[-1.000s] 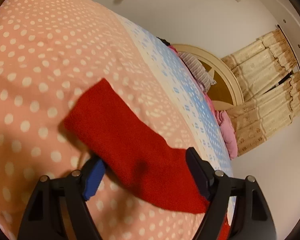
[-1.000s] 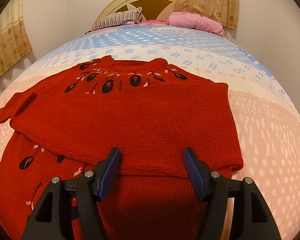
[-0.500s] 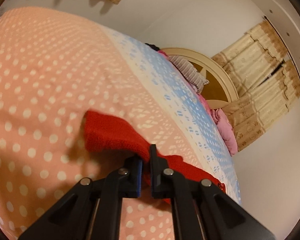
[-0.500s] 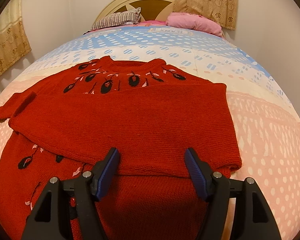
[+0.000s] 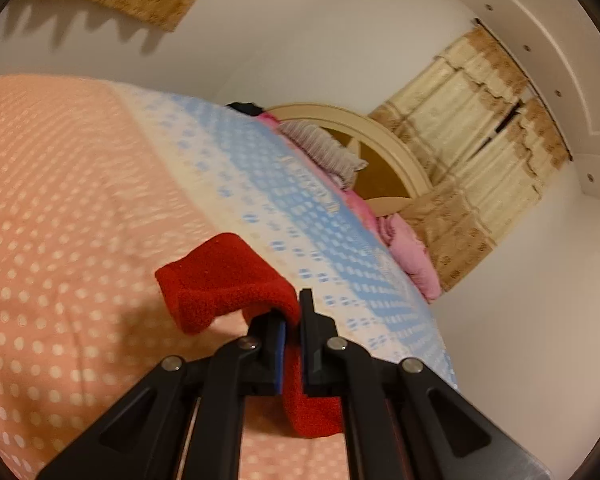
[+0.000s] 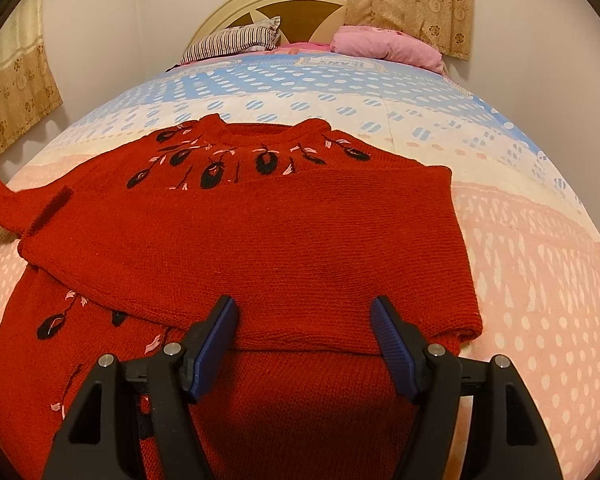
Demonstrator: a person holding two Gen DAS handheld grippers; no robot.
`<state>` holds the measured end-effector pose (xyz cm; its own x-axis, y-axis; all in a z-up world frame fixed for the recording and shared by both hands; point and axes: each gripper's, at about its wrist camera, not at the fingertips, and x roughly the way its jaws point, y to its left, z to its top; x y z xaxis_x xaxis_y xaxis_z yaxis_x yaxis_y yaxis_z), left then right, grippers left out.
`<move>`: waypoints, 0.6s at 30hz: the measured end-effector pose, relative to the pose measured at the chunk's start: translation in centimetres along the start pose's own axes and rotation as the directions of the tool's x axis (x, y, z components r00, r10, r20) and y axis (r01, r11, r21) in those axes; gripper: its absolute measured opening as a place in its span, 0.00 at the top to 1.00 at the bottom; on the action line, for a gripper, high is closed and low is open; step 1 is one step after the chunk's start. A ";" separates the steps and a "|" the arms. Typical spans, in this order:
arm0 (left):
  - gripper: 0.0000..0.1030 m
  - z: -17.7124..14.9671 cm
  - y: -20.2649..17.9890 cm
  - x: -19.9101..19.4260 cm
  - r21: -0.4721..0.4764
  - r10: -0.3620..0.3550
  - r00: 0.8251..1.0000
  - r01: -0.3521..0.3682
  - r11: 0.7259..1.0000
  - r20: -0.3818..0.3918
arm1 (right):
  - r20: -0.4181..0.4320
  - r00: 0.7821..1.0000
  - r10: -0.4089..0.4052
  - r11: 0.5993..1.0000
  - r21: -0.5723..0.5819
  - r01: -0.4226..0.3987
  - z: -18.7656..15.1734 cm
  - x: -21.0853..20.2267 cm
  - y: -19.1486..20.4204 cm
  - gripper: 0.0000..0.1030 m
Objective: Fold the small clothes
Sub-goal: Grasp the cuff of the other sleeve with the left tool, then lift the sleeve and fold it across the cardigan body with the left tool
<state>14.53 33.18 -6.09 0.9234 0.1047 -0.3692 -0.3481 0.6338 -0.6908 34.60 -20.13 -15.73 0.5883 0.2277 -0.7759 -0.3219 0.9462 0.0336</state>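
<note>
- Two claws at work on one red sweater (image 6: 260,248), which lies spread on the bed (image 6: 540,280), neck toward the headboard (image 6: 276,4).
- Left claw (image 5: 293,316) is clamped tight on the left sleeve (image 5: 224,280); knit bunched between the pads, cuff end flopping over to the left, clear of the dotted bedspread (image 5: 60,200).
- Grip sits a little back from the cuff, probably so the sleeve can be carried across the body in one piece.
- Right claw (image 6: 304,344) has jaws wide apart, nothing pinched; it hangs above the folded-over edge near the hem, the layer's lower edge showing between the fingers (image 6: 216,340).
- Right sleeve already lies folded across the chest, covering most of the black flower pattern (image 6: 216,168) below the neckline.
- Judgement: right claw seems parked there to pin or watch the finished fold while the left side gets done.
- Left sleeve visible at far left edge of right view, raised off the bed.
- Risk: loose knit may slip or stretch under a narrow pinch.
- Striped pillow (image 6: 232,40) and pink pillow (image 6: 384,46) well apart from the sweater.
</note>
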 end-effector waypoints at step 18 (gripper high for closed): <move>0.95 -0.6 -12.3 1.0 0.130 -0.205 0.977 0.212 0.969 -0.063 | 0.007 1.000 0.015 1.000 0.021 -0.015 -0.1 0.0 -0.1 0.31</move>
<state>19.66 25.06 1.65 0.9631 -0.0766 -0.2582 -0.1202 0.7357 -0.6665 34.51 -20.24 -15.80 0.5889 0.2437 -0.7706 -0.3154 0.9471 0.0585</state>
